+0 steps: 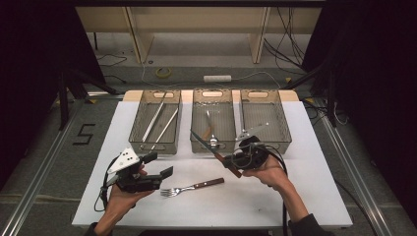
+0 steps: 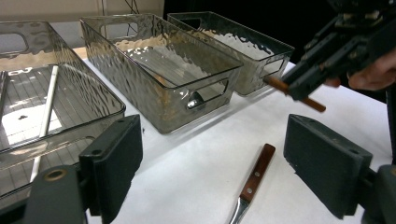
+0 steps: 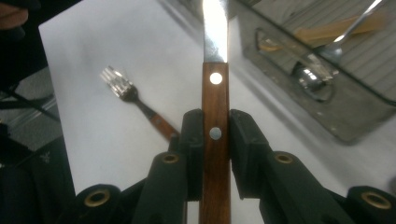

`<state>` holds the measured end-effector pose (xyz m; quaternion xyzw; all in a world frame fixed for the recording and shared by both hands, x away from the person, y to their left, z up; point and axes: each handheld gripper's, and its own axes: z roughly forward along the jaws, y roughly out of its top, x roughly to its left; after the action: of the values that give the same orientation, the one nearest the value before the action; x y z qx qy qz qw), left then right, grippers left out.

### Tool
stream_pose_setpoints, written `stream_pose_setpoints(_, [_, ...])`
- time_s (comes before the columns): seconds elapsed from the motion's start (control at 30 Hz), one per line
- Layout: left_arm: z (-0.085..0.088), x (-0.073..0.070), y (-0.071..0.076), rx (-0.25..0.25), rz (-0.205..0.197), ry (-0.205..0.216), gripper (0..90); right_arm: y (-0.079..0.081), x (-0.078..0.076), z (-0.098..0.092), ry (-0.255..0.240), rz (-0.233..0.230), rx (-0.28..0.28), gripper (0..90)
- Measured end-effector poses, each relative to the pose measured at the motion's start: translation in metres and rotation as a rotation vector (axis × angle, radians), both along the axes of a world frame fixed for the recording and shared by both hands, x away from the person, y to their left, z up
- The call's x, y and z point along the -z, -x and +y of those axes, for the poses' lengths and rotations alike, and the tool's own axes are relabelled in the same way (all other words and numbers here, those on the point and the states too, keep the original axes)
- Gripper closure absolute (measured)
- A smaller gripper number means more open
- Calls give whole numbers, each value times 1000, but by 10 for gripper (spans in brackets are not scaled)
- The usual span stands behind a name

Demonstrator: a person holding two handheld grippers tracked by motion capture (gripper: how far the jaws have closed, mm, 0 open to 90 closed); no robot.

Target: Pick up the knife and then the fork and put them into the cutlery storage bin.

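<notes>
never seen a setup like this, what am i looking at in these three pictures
A person sits at a white table holding a hand-operated gripper in each hand. The high view looks down from above; the other two come from cameras riding on the grippers, looking along their black jaws. The right gripper is shut on the wooden handle of a knife, raised near the middle bin. The left gripper is open and holds nothing. A wood-handled fork lies on the table. Three clear bins stand in a row; the left bin holds long metal utensils, possibly chopsticks.
</notes>
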<state>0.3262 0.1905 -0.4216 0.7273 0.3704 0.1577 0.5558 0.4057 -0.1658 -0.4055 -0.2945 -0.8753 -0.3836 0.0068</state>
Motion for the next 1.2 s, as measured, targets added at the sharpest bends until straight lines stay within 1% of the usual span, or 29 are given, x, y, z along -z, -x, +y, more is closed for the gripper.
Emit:
stream_pose_setpoints(0.2, [0,1,-1,0,6,-1,192,-9,-11,-18,-32,-26,72,770])
stream_pose_setpoints(0.33, [-1,1,-1,3,9,-2,192,-19,-18,-34,-58,-41,137,770])
stream_pose_setpoints(0.4, [-1,1,-1,2,10,-1,192,-25,-20,-40,-56,-50,174,770])
stream_pose_setpoints(0.57, [-1,1,-1,0,7,-2,192,-37,-27,-53,-54,-68,232,770])
stream_pose_setpoints(0.63, [-1,1,-1,1,9,-1,192,-40,-30,-57,-46,-77,253,770])
stream_pose_setpoints(0.93, [-2,1,-1,6,7,-6,192,-56,-37,-68,-21,-85,319,769])
stream_pose_setpoints(1.2, [-2,1,-1,7,7,-6,192,-71,-39,-74,-19,-78,368,769])
